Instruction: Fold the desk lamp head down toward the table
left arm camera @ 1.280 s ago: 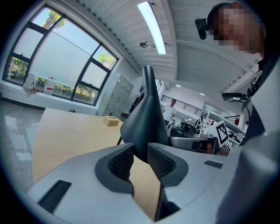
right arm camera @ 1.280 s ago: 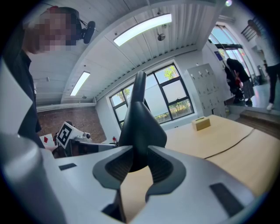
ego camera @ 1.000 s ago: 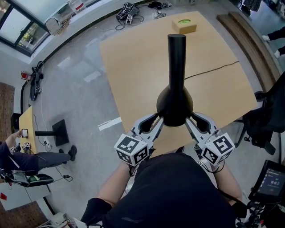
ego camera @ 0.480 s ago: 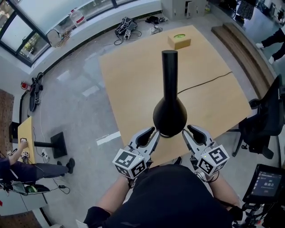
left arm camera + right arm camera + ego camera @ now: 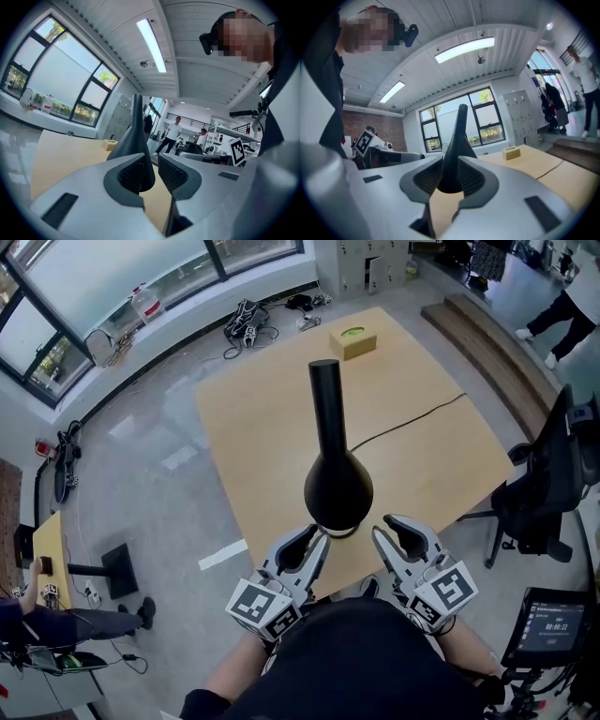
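Observation:
The black desk lamp (image 5: 337, 486) stands on the wooden table (image 5: 246, 427). Its bulbous part is near the front edge and its slim tube (image 5: 325, 395) reaches away from me. My left gripper (image 5: 317, 538) sits just below and left of the bulb, its jaws a little apart with nothing between them. My right gripper (image 5: 382, 532) is below and right of the bulb, jaws wider and empty. Neither touches the lamp. In the left gripper view the lamp (image 5: 133, 145) rises beyond the left gripper (image 5: 156, 176). In the right gripper view the lamp (image 5: 459, 136) rises beyond the right gripper (image 5: 450, 180).
A small wooden box with a green top (image 5: 352, 341) sits at the table's far edge. A black cable (image 5: 412, 423) runs across the table to the right. An office chair (image 5: 548, 474) stands right of the table and a screen (image 5: 548, 629) at lower right. People stand in the background.
Both grippers, which were against the sides of the lamp's bulb, have drawn back toward me and now sit clear of it.

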